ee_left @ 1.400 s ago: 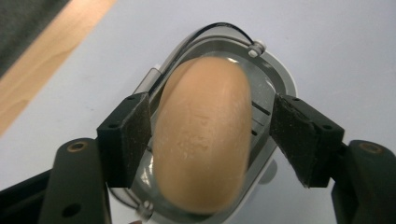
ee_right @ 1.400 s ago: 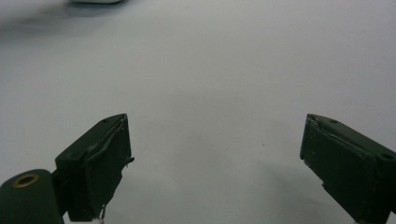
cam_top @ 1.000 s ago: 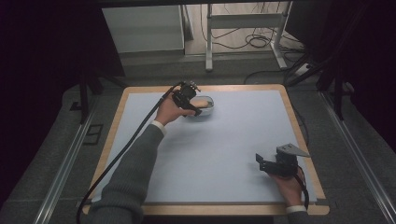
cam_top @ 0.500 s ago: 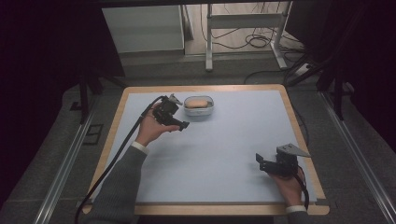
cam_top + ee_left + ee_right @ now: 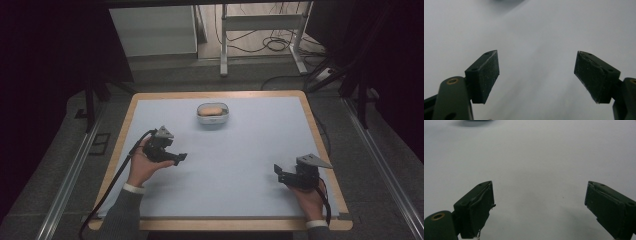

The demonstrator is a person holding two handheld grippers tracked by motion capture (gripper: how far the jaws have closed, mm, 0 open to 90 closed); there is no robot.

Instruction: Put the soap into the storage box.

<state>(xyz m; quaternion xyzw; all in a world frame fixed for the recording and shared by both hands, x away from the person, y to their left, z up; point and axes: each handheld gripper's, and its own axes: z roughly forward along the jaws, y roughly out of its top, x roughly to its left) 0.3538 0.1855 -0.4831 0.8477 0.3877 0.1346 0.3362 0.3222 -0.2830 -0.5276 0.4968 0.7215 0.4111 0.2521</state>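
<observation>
The right claw (image 5: 284,176) rests near the front right corner of the pale blue worktop (image 5: 240,165), its jaws standing wide with nothing between them. The left claw (image 5: 176,157) is above the left part of the worktop, and its jaws have just been opening; they are wide and empty too. The small white bowl with an orange-brown rounded piece of food inside (image 5: 213,112) sits near the middle of the far edge, well apart from both claws. I judge the placing is finished, so both hands should settle calmly at the front edge and not disturb the bowl.
</observation>
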